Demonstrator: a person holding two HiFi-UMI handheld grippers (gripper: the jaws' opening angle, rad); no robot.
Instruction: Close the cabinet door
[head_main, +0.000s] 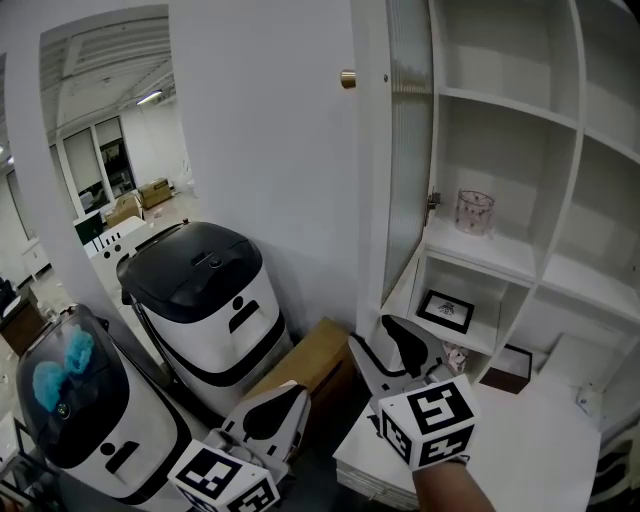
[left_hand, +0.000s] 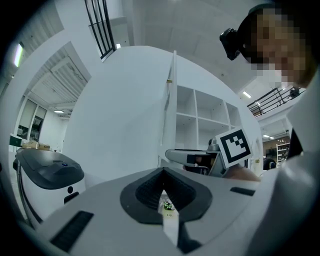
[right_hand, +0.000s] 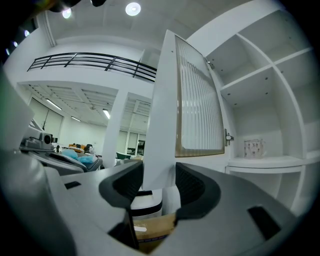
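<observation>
Nearest the person, low and to the left, the left gripper (head_main: 272, 408) was pressed together with nothing between its jaws. It pointed towards the white-and-black machine (head_main: 205, 300) and the cardboard box (head_main: 310, 365), well off from the cabinet.

Just to the right and a little farther on, the right gripper (head_main: 368, 330) stood spread wide. It was plainly the nearer of the two to the task's thing. In the right gripper view the white free edge of the cabinet door (head_main: 370, 200) rose straight up through the gap between the jaws. The pads seemed to flank that edge rather than press on it, though contact could not be ruled out.

The door itself stood open, swung out towards the person and seen almost edge-on, its long axis upright. Its knob (head_main: 347, 79) sat high on the left face, and its hinge (head_main: 433, 203) lay farther back on the right, at the cabinet's left wall.

Beyond the hinge and to the right lay the open shelves (head_main: 505, 262), with a small glass (head_main: 476, 211) on one. Judging by that, closing called for the free edge to be carried rightward and away, across those shelves.
</observation>
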